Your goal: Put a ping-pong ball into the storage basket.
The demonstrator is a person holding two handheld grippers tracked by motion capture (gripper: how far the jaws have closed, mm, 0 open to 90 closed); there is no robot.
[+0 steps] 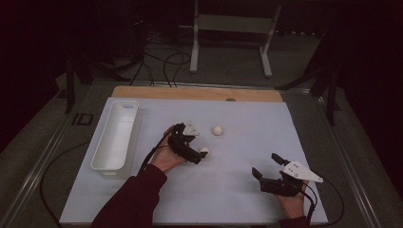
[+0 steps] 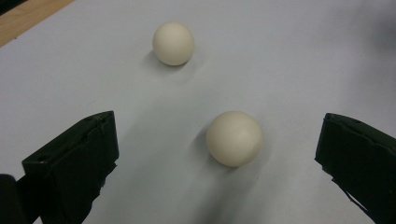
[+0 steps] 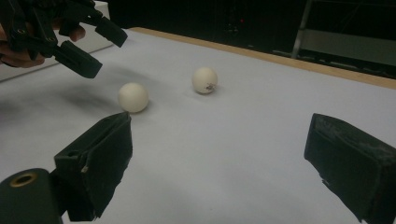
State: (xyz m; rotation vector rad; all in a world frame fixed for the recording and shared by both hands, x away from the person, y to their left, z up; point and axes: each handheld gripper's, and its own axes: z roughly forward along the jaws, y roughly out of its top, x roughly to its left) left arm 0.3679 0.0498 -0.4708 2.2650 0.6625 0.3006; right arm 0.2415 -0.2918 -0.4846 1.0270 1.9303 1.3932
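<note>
Cream ball (image 2: 234, 138) sits ungrabbed between my left claw's (image 1: 202, 153) wide-open jaws, its twin (image 2: 173, 43) at eleven o'clock, white bin (image 1: 115, 137) empty, right claw (image 1: 266, 166) idle and open

The left gripper (image 1: 202, 154) hovers near the table's middle, jaws spread wide and angled down, forearm reaching from the near edge. The right gripper (image 1: 266, 165) rests near the near-right corner, jaws parted.
</note>
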